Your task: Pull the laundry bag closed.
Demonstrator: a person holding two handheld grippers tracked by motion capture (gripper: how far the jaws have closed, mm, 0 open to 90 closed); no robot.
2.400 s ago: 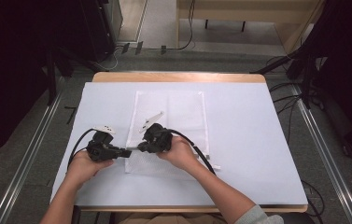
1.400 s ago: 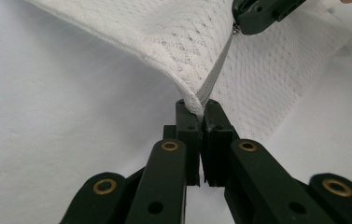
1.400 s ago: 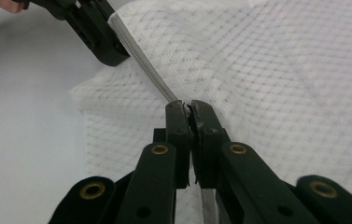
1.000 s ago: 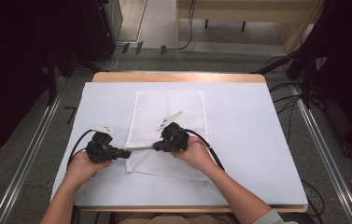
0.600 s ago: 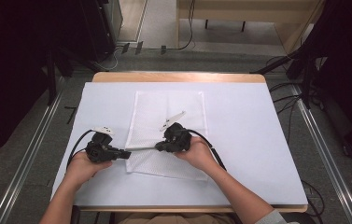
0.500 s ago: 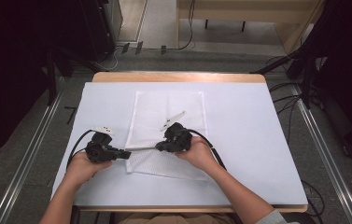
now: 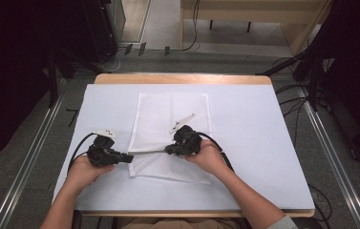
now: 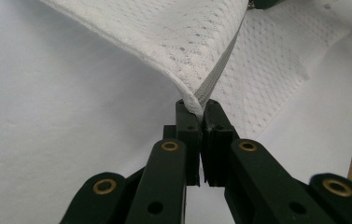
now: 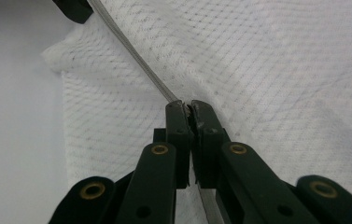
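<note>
Now both tongs pinching mesh bag [image 7: 170,138]: left tongs [image 8: 200,114] at corner, right tongs [image 9: 188,109] on zipper [image 9: 136,53].

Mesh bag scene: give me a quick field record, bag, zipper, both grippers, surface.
item: white mesh bag, lying on the table, near edge lifted
zipper: grey zipper strip stretched taut between the two grippers
left gripper: shut on the bag's corner at the zipper end
right gripper: shut on the zipper strip, partway along it
surface: white table cover
hands: one on each gripper, at the near side of the table
</note>
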